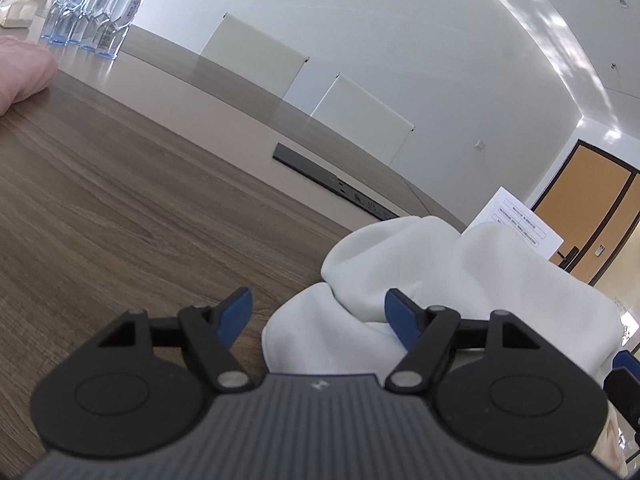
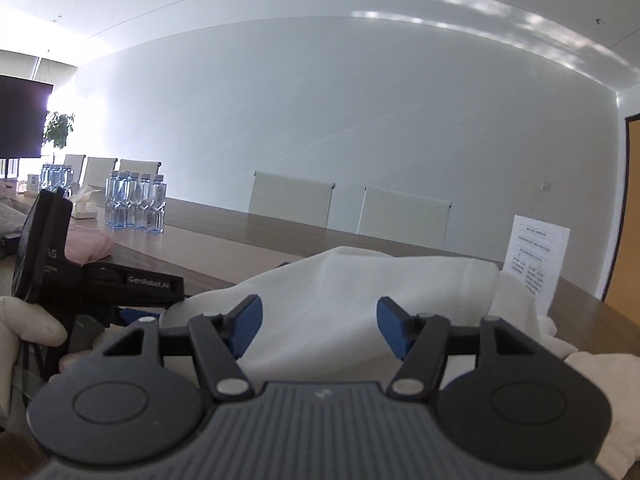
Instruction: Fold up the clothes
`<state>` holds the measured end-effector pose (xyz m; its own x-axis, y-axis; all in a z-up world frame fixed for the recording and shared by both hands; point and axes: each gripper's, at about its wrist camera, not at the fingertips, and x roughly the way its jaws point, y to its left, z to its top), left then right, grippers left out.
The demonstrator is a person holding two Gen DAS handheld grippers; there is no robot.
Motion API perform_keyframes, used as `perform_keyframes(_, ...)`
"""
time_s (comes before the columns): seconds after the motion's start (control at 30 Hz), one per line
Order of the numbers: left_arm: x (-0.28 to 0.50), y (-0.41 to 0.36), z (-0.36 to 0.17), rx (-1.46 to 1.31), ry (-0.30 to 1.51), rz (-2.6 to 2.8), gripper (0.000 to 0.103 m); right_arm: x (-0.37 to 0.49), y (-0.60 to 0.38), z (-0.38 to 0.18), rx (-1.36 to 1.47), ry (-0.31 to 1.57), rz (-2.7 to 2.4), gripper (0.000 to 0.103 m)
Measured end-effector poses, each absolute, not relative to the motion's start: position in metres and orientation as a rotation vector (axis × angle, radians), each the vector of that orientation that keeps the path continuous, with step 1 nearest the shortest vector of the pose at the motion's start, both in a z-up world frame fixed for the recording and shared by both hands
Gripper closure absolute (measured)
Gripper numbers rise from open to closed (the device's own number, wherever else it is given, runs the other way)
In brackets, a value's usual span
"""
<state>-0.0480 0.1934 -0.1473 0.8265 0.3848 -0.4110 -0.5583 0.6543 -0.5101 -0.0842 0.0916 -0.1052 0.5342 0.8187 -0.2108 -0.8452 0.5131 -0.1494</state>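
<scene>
white garment (image 1: 400,280) heaps near table (image 1: 120,200) edge, both claws spread (left (image 1: 318,312), right (image 2: 318,322)).

On the desk (image 2: 280,232): one white garment (image 2: 360,292), one pink cloth (image 2: 90,249), one printed sheet (image 2: 536,256). Two hand-held grippers, left (image 1: 318,312) and right (image 2: 319,322).

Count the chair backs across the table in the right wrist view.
5. Two stand behind the far edge of the table, one left of the other. Three smaller ones sit far left beyond the bottles. More may be hidden.
</scene>
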Motion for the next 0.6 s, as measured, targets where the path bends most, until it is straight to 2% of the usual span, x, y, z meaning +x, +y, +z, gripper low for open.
perform_keyframes(0.13,-0.044,0.183,-0.145,-0.583,0.292,0.541,0.032,-0.049,0.113,-0.117,-0.31,0.08,0.979,0.03)
perform_keyframes(0.2,-0.041,0.175,-0.143,-0.523,0.289,0.537,0.032,-0.016,0.123,-0.141,-0.348,0.074,0.961,0.03)
perform_keyframes(0.4,-0.035,0.157,-0.141,-0.392,0.282,0.545,0.032,0.001,0.153,-0.191,-0.499,-0.01,0.87,0.03)
perform_keyframes(0.6,-0.028,0.137,-0.133,-0.201,0.287,0.61,0.032,0.02,0.163,-0.214,-0.483,0.048,0.836,0.028)
